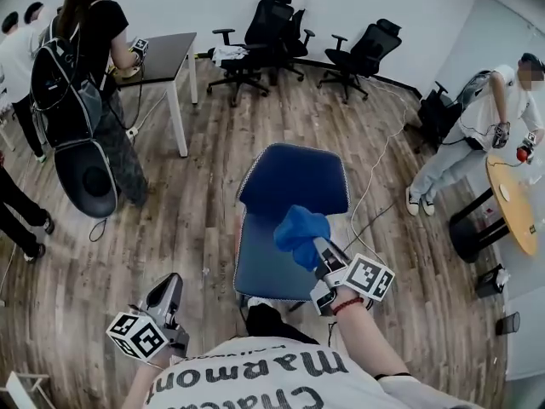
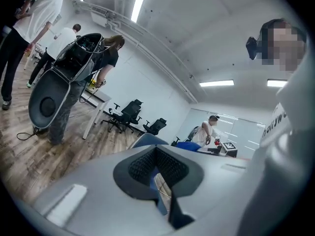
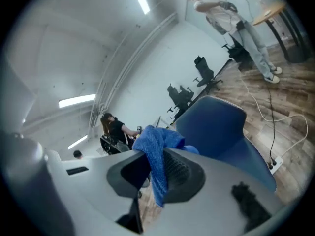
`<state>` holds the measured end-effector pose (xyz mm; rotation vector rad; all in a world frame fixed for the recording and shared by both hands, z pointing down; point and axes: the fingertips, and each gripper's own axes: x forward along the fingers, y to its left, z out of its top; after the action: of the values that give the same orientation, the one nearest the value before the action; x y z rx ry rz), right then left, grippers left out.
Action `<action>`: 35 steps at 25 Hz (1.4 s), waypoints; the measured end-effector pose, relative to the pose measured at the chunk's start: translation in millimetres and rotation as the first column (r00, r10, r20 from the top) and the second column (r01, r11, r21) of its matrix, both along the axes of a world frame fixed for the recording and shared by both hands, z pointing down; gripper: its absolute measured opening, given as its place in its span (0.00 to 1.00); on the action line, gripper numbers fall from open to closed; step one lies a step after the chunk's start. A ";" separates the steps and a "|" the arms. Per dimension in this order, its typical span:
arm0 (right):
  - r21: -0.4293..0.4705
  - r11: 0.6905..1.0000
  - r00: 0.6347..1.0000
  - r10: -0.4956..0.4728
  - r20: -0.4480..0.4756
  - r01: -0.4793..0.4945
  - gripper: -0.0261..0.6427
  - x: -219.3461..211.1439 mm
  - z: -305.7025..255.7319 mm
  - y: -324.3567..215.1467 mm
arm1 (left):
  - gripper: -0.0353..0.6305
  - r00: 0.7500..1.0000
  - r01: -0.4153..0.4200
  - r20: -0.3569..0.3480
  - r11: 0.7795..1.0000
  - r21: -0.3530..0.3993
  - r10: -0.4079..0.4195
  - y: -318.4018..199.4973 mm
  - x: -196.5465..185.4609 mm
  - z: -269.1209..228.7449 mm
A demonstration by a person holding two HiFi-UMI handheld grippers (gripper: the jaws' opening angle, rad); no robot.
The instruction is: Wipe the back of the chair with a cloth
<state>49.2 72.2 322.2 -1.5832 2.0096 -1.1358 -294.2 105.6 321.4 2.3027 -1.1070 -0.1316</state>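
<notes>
A blue chair stands right in front of me, its back upright beyond the seat. My right gripper is shut on a bunched blue cloth, held over the seat just short of the chair back's front face. In the right gripper view the cloth hangs out between the jaws of the right gripper, and the chair back lies just beyond. My left gripper hangs low at the left, away from the chair. In its own view the left gripper is shut and holds nothing.
A person with a backpack stands at a dark table at the far left. Black office chairs line the back wall. Another person stands by a round wooden table at the right. A white cable crosses the wooden floor.
</notes>
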 end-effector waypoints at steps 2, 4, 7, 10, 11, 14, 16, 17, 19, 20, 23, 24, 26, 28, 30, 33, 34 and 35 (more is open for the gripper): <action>-0.018 0.997 0.995 -0.074 -0.070 0.073 0.15 -27.1 6.2 5.6 | 0.06 1.000 -0.022 -0.018 1.000 0.005 0.022 2.0 9.2 -6.3; -0.046 0.990 0.985 -0.138 -0.103 0.134 0.15 -51.6 14.6 9.6 | 0.06 0.998 -0.045 -0.031 0.999 0.010 0.045 4.2 17.1 -11.1; -0.080 0.975 0.967 -0.216 -0.137 0.207 0.15 -81.6 26.1 10.9 | 0.06 0.997 -0.070 -0.027 0.998 0.010 0.070 5.1 23.2 -12.6; -0.083 0.958 0.945 -0.283 -0.162 0.273 0.15 -106.2 27.2 11.2 | 0.06 0.993 -0.106 0.051 0.993 0.055 0.104 4.0 27.7 -10.7; -0.084 0.952 0.940 -0.303 -0.158 0.293 0.15 -113.2 26.9 12.3 | 0.06 0.990 -0.123 0.084 0.990 0.071 0.117 4.5 29.8 -10.4; -0.087 0.934 0.920 -0.357 -0.162 0.347 0.15 -126.3 26.9 15.2 | 0.07 0.984 -0.145 0.110 0.987 0.070 0.137 6.9 35.7 -10.1; -0.091 0.924 0.910 -0.381 -0.164 0.371 0.15 -131.3 28.1 14.5 | 0.06 0.986 -0.141 0.097 0.988 0.059 0.135 5.7 35.4 -8.4; -0.090 0.921 0.907 -0.388 -0.161 0.378 0.15 -134.0 28.3 13.0 | 0.06 0.987 -0.138 0.094 0.989 0.054 0.133 4.2 33.6 -7.0; -0.084 0.917 0.904 -0.398 -0.157 0.389 0.15 -140.5 28.6 10.6 | 0.06 0.988 -0.129 0.093 0.991 0.041 0.125 2.7 27.3 -4.3; -0.083 0.915 0.901 -0.403 -0.158 0.395 0.14 -144.1 29.0 11.2 | 0.06 0.988 -0.126 0.094 0.991 0.038 0.123 3.7 23.5 -3.1; -0.087 0.909 0.894 -0.417 -0.163 0.408 0.14 -153.5 32.0 18.0 | 0.06 0.989 -0.119 0.096 0.992 0.037 0.115 9.6 11.7 0.3; -0.088 0.908 0.893 -0.419 -0.164 0.410 0.14 -155.1 33.4 20.0 | 0.07 0.989 -0.116 0.096 0.993 0.038 0.111 11.0 8.6 1.2; -0.088 0.908 0.893 -0.418 -0.165 0.409 0.14 -155.5 34.8 21.8 | 0.07 0.990 -0.104 0.095 0.994 0.039 0.100 11.6 4.5 2.0; -0.086 0.909 0.894 -0.416 -0.168 0.407 0.14 -154.8 32.8 20.9 | 0.06 0.992 -0.094 0.090 0.995 0.042 0.090 10.6 1.5 1.1; -0.084 0.911 0.894 -0.413 -0.174 0.404 0.14 -155.6 29.8 19.7 | 0.06 0.993 -0.087 0.087 0.996 0.038 0.083 10.3 -1.9 0.3; -0.081 0.913 0.895 -0.408 -0.180 0.400 0.14 -159.3 28.1 18.8 | 0.06 0.993 -0.088 0.086 0.996 0.034 0.085 10.4 -7.3 2.2; -0.082 0.913 0.895 -0.408 -0.181 0.400 0.14 -161.0 28.4 18.6 | 0.06 0.993 -0.091 0.084 0.995 0.039 0.087 10.1 -9.0 3.3; -0.083 0.912 0.894 -0.409 -0.182 0.401 0.14 -162.8 29.2 18.8 | 0.06 0.993 -0.089 0.083 0.995 0.041 0.086 9.9 -11.0 4.3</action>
<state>-113.6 91.0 351.3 -1.3748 2.5507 -1.2086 -305.2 115.5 325.7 2.4111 -1.0502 -0.0299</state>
